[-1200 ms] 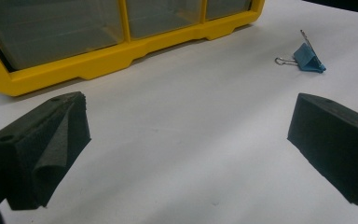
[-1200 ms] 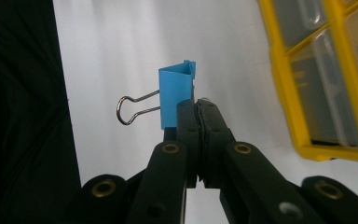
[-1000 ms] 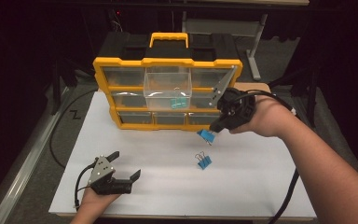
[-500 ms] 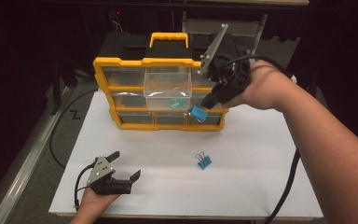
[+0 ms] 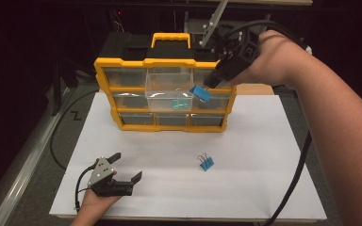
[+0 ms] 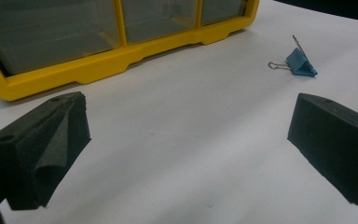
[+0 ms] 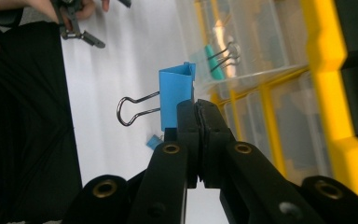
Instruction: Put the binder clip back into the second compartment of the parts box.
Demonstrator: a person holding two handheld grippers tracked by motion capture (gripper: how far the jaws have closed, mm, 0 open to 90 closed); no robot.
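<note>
The right claw (image 5: pixel 210 84) has risen from the white board, where it was a second ago, up past the face of the yellow organizer (image 5: pixel 165 66), and now hangs in front of its upper right part, just beside the clear drawer (image 5: pixel 168 89) that is pulled out of the middle row. It has carried a blue binder clip (image 5: pixel 201 92) along: in the right gripper view the jaws are clenched together on one edge of that clip (image 7: pixel 176 95), whose wire handles stick out sideways. The forearm behind it reaches further across the counter than before.

The organizer itself has not shifted; it stands upright at the far edge of the white board (image 5: pixel 264 141), with its black handle on top. The open drawer holds a teal clip (image 5: pixel 176 104) with wire handles, in the same spot as earlier.

The left claw (image 5: pixel 122 167) has kept its place near the front left corner of the board, jaws spread wide and released, with nothing between them.

A second blue binder clip (image 5: pixel 206 163) lies alone on the board, well apart from both claws, unmoved since the earlier pictures; the left gripper view shows it (image 6: pixel 300 63) past the open jaws, near the organizer's lower rim.
</note>
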